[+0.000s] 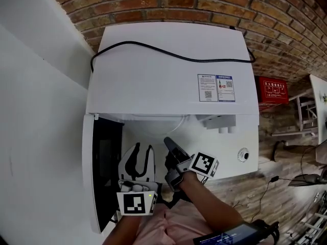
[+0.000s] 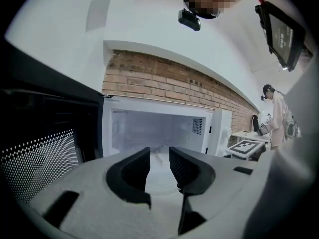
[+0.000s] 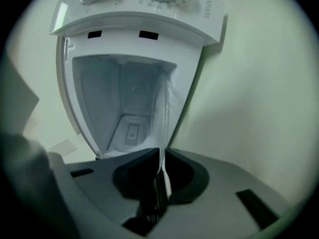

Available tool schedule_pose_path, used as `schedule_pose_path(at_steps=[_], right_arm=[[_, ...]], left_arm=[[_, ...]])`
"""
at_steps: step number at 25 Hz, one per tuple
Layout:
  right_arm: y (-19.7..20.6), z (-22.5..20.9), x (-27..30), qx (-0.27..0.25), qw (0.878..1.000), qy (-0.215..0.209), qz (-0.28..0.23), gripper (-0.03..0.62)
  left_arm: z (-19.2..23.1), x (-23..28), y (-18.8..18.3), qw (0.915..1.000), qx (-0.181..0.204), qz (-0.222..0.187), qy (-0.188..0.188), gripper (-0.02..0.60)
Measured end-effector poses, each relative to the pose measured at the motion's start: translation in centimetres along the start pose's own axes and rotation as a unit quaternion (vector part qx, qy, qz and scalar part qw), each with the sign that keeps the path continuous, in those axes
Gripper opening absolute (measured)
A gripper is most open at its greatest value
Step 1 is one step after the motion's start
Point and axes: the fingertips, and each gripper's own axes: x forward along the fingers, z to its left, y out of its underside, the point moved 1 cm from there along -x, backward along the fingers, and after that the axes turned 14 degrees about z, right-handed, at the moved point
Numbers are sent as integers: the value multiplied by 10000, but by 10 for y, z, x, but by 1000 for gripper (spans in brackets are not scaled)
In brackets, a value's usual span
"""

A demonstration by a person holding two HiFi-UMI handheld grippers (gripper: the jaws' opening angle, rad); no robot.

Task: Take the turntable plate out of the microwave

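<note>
Glass, seen edge-on, the turntable plate (image 3: pixel 163 108) runs from the cavity of the open white microwave (image 1: pixel 168 70) down to the lower centre of the right gripper view. There the right gripper (image 3: pixel 160 156) has its jaws clamped on the plate's rim. In the head view that gripper sits at the cavity mouth, centre frame. Just left of it, the left gripper (image 2: pixel 159 158) hangs with jaws apart and nothing between them, beside the swung-open door (image 1: pixel 97 172) at lower left.
</note>
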Motion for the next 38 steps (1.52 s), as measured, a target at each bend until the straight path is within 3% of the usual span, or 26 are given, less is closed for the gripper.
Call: schedule_pose_path(at_steps=[1,3,6,10,11,13,16,28,33,38], right_arm=[[1,-3,-1,49,9999,99,-8,44],[-4,-6,2,21,9999,94,-38,128],[-23,0,15,-266,9988,-375,-155,179],[-43,-6,22,-105,9989,-355,-285,176],[-47,-6,23,-145,9989,-334,-287,159],[-50,-4,23,-353,9985,-308,-278,62],[-46,1,23,-477,9974,-480,-258,37],[-16,-6,6,-658,9953,-681,-197,44],[-27,4,19,-815,9888,-1240,-178,132],[-36,4,28,-764,9874,-1373,-194,130]], left_arm=[[-1,0,0,10000,4,-3,4,126],[-1,1,-2,10000,15,-11,2,126],[-1,1,-2,10000,31,-21,-18,126],[1,0,-1,10000,35,1,-51,126],[2,0,0,10000,35,13,-61,126],[3,0,1,9999,35,43,-85,126],[5,-1,3,9999,18,65,-109,126],[-1,2,1,10000,29,37,-46,126],[3,1,4,9999,29,103,-99,126],[5,0,4,9999,22,88,-133,126]])
